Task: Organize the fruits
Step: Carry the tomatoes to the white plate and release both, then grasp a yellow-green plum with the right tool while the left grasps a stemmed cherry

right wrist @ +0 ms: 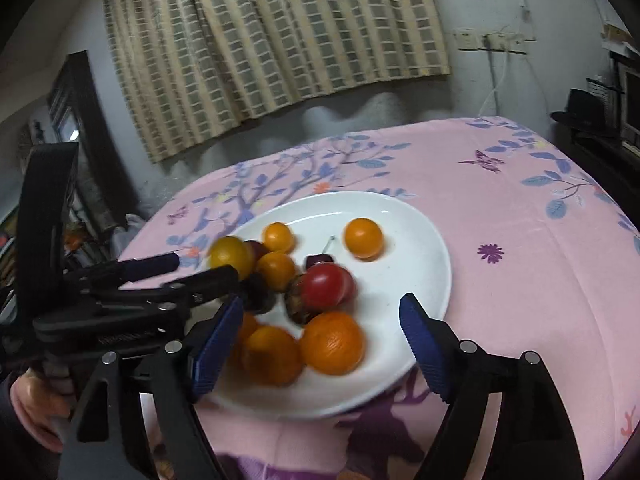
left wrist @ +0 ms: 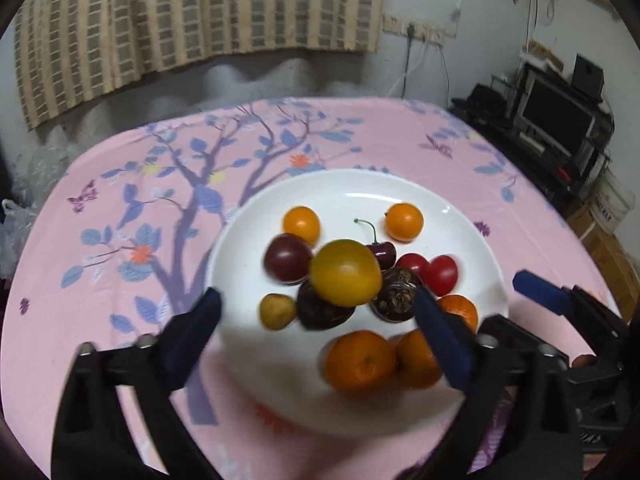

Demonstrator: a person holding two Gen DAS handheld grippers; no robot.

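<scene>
Nearest, low in the left wrist view: left gripper (left wrist: 315, 296), released, blue pads spread wide and pressing on nothing. Low in the right wrist view: right gripper (right wrist: 320, 302), also released, wide apart, empty. At lower left there, a hand (right wrist: 32, 408) on a black handle.

Between the left pads, a blurred yellow fruit (left wrist: 345, 273), seemingly over the pile and loose; cannot tell if already resting. Between the right pads, a blurred red tomato (right wrist: 326, 290), loose in the same way. Just below them, oranges (left wrist: 358, 360) at the near side of the white plate (left wrist: 360, 188). Further up, dark round fruits, a cherry with stem (left wrist: 380, 254) and two small orange fruits.

Probably near the end of the task, with all fruits gathered on the plate.

Possible trouble from here:
- Round fruit dropped on a heap, so likely to bounce or roll over the shallow rim.
- Oranges close to the near rim, easy to push off with a pad when pulling away.
- Soft tomato, easy to bruise in a fall.

Under the plate, a pink cloth (left wrist: 120, 280) printed with a violet tree and blue leaves, soft and slightly wrinkled. Beyond, in the upper frame, a checked curtain (left wrist: 180, 20) on a pale wall. At upper right, a dark shelf with a screen (left wrist: 560, 116).
</scene>
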